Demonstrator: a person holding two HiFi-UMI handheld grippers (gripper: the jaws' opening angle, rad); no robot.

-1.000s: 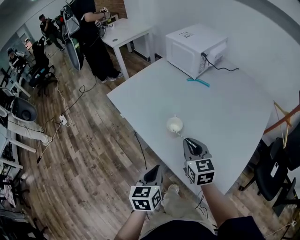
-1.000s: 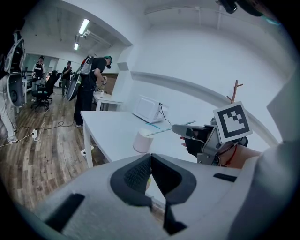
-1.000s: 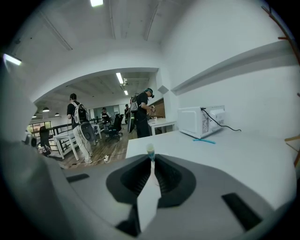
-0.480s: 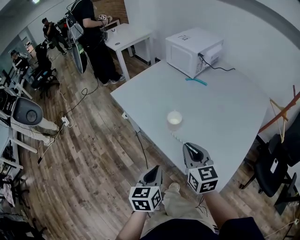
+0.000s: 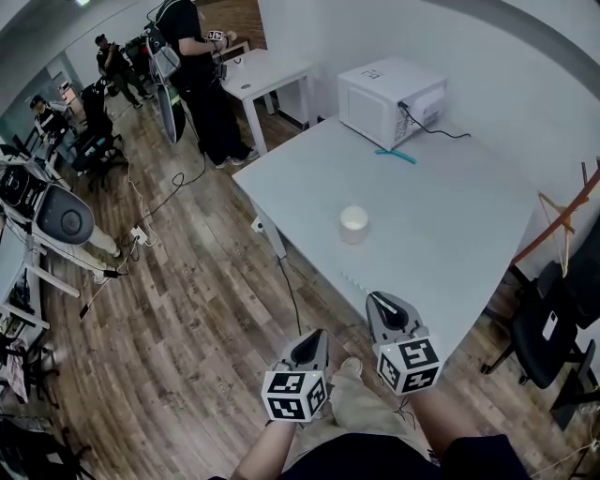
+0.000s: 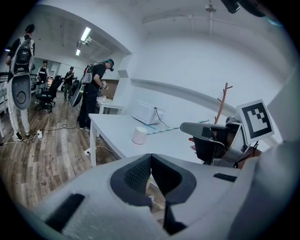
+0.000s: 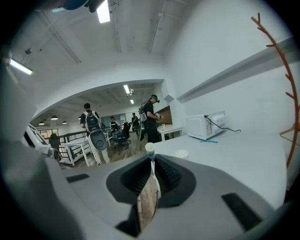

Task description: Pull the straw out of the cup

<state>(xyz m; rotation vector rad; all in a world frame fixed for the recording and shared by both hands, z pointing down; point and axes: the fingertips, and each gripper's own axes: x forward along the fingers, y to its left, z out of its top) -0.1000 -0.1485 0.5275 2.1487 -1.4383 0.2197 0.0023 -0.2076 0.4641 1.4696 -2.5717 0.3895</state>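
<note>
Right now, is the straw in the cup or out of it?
Out: the right gripper clamps the straw, well apart from the cup on the table.

This is looking like an open-plan office workroom. A large white rectangular table (image 5: 450,216) is standing on a brown wood-plank floor (image 5: 187,319), with a white box-shaped microwave oven (image 5: 389,89) sitting at its far corner. Beyond that corner a smaller white desk (image 5: 272,75) is standing, and a person in dark clothes (image 5: 192,66) is standing at it. Left of the big table, black wheeled office chairs (image 5: 94,141) are clustering with more people, and a black cable (image 5: 176,180) is trailing to a white power strip (image 5: 139,234). Long ceiling strip lights (image 7: 103,11) are glowing overhead.
</note>
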